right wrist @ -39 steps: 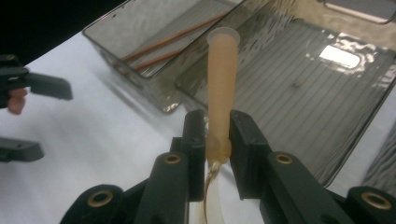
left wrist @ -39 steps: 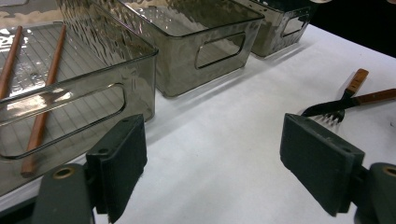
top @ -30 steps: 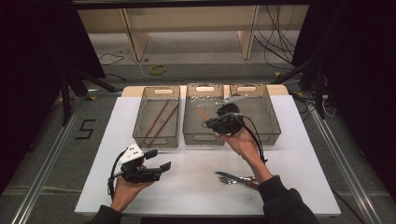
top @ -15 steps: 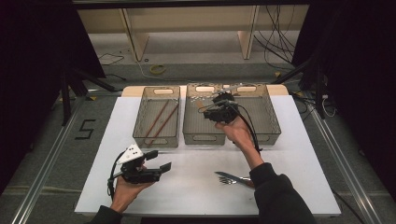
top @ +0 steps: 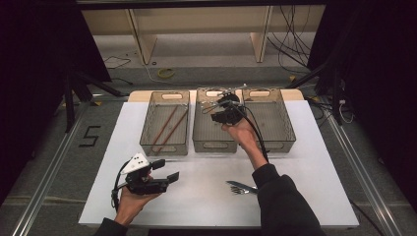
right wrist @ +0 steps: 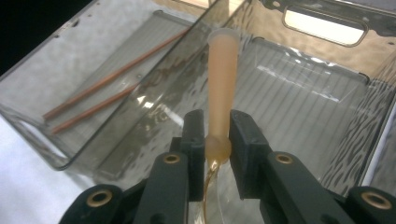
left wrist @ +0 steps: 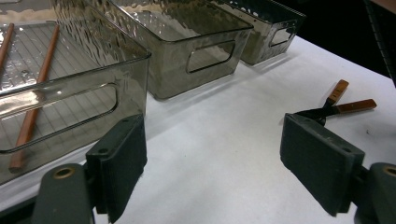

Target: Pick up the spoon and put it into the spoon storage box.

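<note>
spoon (right wrist: 222, 88) pinched by its handle in our right gripper (right wrist: 217, 140) fingers over the middle bin (top: 212, 143), next we lower and release; left gripper (left wrist: 212, 163) fingers spread, idle.

Your right gripper (right wrist: 217, 140) clamps a utensil handle (right wrist: 221, 88) of pale, translucent, satin-smooth plastic between matt black jaws. The middle bin (right wrist: 327, 84) beneath it is smoky clear plastic, glossy, with rippled walls and a ribbed floor; the left bin (left wrist: 70, 70) looks the same and holds reddish-brown wooden chopsticks (left wrist: 32, 112) with a dull sheen. Your left gripper (left wrist: 212, 158) shows matt, finely textured rubbery pads and brass-coloured metal rivets. The table cover (left wrist: 224, 140) is matt white, paper-like. The forks (top: 242, 188) gleam like metal.
</note>
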Motion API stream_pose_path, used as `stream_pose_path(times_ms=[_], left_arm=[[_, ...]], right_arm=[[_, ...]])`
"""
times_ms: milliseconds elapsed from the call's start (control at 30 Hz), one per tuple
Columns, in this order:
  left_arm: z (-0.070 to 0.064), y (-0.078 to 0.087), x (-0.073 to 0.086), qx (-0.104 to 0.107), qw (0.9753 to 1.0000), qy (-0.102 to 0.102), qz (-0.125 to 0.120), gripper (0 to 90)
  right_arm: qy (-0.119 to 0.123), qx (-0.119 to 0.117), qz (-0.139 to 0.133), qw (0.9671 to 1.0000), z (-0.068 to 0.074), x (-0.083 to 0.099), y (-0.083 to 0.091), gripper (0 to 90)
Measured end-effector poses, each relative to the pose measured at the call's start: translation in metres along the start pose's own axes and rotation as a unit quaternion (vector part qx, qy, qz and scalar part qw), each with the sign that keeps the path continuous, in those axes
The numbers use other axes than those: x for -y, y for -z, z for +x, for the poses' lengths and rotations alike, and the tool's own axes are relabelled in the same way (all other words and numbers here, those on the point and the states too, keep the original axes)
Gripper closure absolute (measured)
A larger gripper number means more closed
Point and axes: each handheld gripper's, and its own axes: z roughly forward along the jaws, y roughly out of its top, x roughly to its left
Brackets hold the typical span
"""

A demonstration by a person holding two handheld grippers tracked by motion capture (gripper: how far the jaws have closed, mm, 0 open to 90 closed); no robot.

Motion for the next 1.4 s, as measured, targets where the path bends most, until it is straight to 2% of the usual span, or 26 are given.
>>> stream_pose_path(times_ms=[300,600,667,733,833,1033,1233,1400], left_arm=[[0.0,0.0,0.0,0.001,1.0,0.001,-0.002,22.2],[0.0,0.0,0.0,0.001,1.0,-0.001,-0.003,22.2],[0.0,0.0,0.0,0.001,1.0,-0.001,-0.003,22.2],[0.0,0.001,0.0,0.001,1.0,-0.001,-0.003,22.2],[0.0,0.001,0.0,0.001,1.0,-0.001,-0.002,22.2],[0.0,0.0,0.0,0.001,1.0,-0.001,-0.002,22.2],[0.0,0.0,0.0,0.002,1.0,0.0,-0.004,22.2],[0.0,0.001,0.0,0.002,1.0,0.001,-0.005,22.2]], right_arm=[[-0.011,0.01,0.016,0.9998,-0.005,0.002,-0.017,77.2],[-0.014,0.009,0.027,0.9995,-0.007,0.004,-0.027,76.3],[-0.016,0.005,0.028,0.9995,-0.006,0.004,-0.029,74.5],[-0.015,-0.003,0.025,0.9996,-0.005,0.003,-0.029,68.4],[-0.017,-0.016,0.022,0.9995,-0.005,0.002,-0.027,59.7],[-0.015,-0.026,0.005,0.9995,-0.006,0.001,-0.015,51.1],[0.001,-0.052,-0.015,0.9985,-0.004,0.003,0.004,45.8],[0.021,-0.072,-0.018,0.997,0.001,0.008,0.021,39.5]])
